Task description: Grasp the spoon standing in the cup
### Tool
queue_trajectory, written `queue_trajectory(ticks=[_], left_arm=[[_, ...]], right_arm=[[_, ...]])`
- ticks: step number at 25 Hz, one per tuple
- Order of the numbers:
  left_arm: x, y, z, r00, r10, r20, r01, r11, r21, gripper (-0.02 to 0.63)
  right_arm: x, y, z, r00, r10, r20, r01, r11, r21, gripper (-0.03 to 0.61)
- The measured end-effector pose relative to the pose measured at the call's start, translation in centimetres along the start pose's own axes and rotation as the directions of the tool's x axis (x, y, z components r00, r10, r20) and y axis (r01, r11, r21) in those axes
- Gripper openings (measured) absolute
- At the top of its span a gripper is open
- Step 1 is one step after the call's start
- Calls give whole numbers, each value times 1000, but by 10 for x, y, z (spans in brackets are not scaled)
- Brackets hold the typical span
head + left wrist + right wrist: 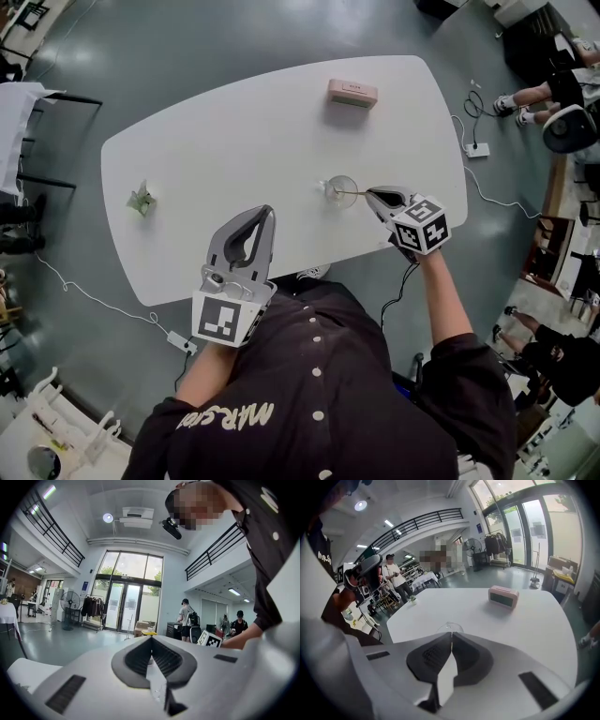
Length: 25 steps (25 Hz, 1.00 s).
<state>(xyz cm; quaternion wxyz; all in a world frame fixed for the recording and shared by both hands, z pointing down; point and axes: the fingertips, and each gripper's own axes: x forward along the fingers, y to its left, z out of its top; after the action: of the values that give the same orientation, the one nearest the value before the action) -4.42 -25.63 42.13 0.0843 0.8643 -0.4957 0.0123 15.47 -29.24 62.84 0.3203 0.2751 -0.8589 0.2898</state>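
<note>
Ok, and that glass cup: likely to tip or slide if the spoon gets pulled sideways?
Likely light: the cup looks thin, clear and empty apart from the spoon. The right tool is shut on the handle, which leans over the rim, so a sideways pull could lever it over. On the smooth table it might slide instead.

The gripper (pixel 451 633) is seen with its jaws closed on a thin pale sliver, taken for the spoon (pixel 451 640). The rim of a glass cup (pixel 450 626) is shown just beyond the tips. Farther off, a pink clock (pixel 503 596) is set on the white desk (pixel 534 625).
</note>
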Motion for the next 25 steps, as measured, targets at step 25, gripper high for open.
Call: queue_trajectory(ticks=[25], left_arm=[[-22, -1, 43, 991, 78, 104, -84, 995, 55, 8]], right_arm=[[-111, 51, 86, 901, -123, 416, 162, 985, -62, 9]])
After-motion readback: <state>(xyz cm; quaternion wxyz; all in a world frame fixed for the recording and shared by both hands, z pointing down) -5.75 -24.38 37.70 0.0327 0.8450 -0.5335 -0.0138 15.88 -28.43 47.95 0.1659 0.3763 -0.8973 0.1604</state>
